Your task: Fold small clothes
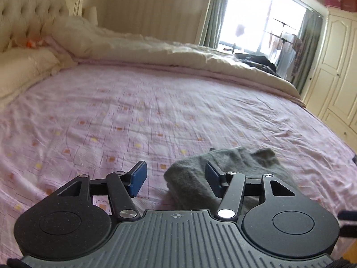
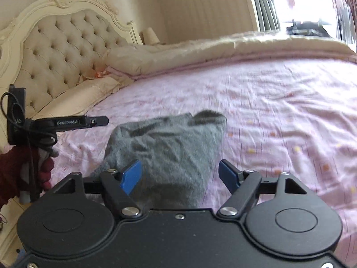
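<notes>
A small grey garment (image 1: 225, 165) lies folded and rumpled on the pink patterned bedsheet (image 1: 111, 116). In the left wrist view my left gripper (image 1: 176, 178) stands open just above the sheet, its right blue pad over the garment's near edge and its left pad over bare sheet. In the right wrist view the same grey garment (image 2: 165, 143) lies straight ahead. My right gripper (image 2: 180, 176) is open, its blue pads apart on either side of the garment's near end and not pressing it. The left gripper (image 2: 101, 120) shows side-on at the left, held by a hand in a dark red sleeve (image 2: 13, 169).
A cream duvet (image 1: 183, 55) is bunched along the far side of the bed, with pillows (image 1: 24, 67) and a tufted headboard (image 2: 67, 51) at the left. Dark clothing (image 1: 256, 61) lies by the bright window. A cream wardrobe (image 1: 334, 67) stands at the right.
</notes>
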